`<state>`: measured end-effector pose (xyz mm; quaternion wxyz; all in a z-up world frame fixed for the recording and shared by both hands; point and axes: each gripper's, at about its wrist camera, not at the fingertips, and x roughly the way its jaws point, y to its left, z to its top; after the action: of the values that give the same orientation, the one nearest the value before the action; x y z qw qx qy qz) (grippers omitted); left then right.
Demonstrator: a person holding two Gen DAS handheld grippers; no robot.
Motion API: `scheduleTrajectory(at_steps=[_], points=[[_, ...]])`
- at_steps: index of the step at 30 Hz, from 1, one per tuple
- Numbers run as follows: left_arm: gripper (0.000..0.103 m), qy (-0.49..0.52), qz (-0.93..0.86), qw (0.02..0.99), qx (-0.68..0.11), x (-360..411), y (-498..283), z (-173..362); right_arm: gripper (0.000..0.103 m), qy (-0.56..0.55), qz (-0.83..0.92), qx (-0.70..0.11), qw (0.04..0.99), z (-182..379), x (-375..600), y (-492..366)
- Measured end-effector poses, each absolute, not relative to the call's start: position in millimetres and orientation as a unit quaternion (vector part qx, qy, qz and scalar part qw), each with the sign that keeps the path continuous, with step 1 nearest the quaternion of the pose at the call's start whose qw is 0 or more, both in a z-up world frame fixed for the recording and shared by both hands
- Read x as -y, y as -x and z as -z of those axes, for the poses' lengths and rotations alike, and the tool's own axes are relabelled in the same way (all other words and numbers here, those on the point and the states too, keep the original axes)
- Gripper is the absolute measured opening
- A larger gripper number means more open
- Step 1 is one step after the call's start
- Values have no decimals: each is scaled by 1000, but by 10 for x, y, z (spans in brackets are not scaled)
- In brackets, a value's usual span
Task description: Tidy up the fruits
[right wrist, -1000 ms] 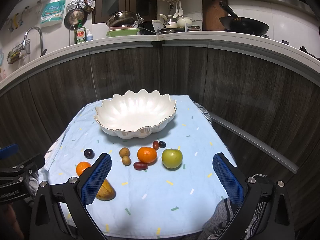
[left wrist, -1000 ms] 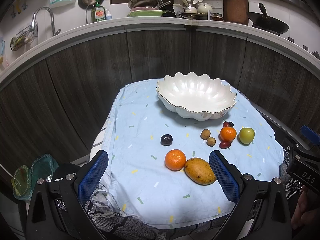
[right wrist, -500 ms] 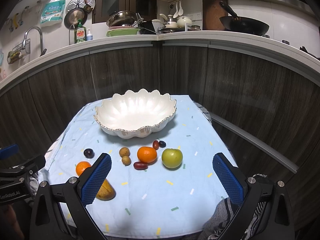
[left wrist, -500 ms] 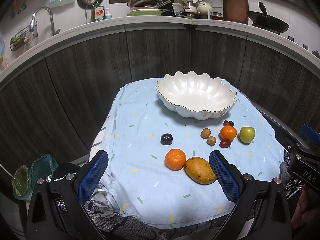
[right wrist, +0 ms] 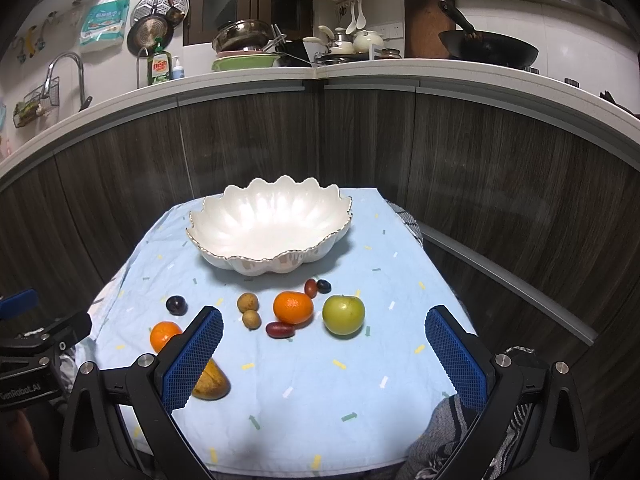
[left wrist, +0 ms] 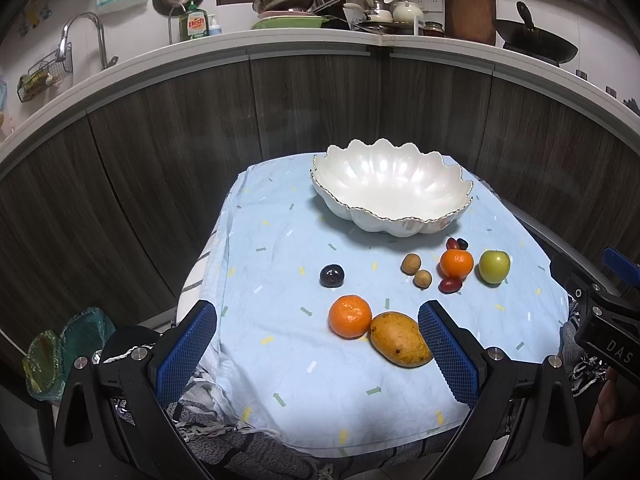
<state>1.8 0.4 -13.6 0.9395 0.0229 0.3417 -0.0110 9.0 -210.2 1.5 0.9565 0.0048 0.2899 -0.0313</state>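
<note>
A small table is covered with a pale blue cloth (left wrist: 280, 360) scattered with small coloured marks, and it is set before a curved run of dark wood-grain cabinets (right wrist: 248, 152) under a white counter (left wrist: 304, 40). On that counter, from left to right, a tap (left wrist: 86, 38), a green dish-soap bottle (left wrist: 194, 24), stacked pans and dishes (left wrist: 288, 4), a white teapot (left wrist: 408, 10), a wooden board (left wrist: 470, 8) and a black wok (right wrist: 490, 50) are seen.

A white scalloped bowl (right wrist: 272, 226) is placed at the far side of the cloth, and nothing is seen inside it. All the fruit is laid on the cloth in front of the bowl. To the front left of the bowl a dark plum (left wrist: 331, 275) is found; nearer the camera than the plum, a tangerine (left wrist: 350, 316) is touched by a mango (left wrist: 400, 344). Directly in front of the bowl two brown longans (right wrist: 248, 310) are set side by side. Right of them a second tangerine (right wrist: 293, 307) is flanked by a red date (right wrist: 280, 329) on its near side and by two small dark fruits (right wrist: 318, 287) on its bowl side. A green apple (right wrist: 343, 315) is placed farthest right.

The left gripper (left wrist: 316, 356) is held above the near edge of the cloth with its jaws spread wide and nothing between them. The right gripper (right wrist: 324, 358) is likewise held with jaws spread and nothing gripped.
</note>
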Motion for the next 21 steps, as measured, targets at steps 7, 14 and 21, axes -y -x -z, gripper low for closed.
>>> scheduleTrajectory(at_steps=[7, 14, 21], points=[[103, -26, 12, 938, -347, 2, -43, 152, 102, -5, 33, -293, 955, 28, 2101, -108], [103, -30, 18, 936, -351, 25, -63, 162, 102, -8, 34, -298, 954, 61, 2110, -131], [103, -33, 29, 934, -355, 61, -90, 194, 102, -10, 36, -304, 952, 95, 2131, -156]])
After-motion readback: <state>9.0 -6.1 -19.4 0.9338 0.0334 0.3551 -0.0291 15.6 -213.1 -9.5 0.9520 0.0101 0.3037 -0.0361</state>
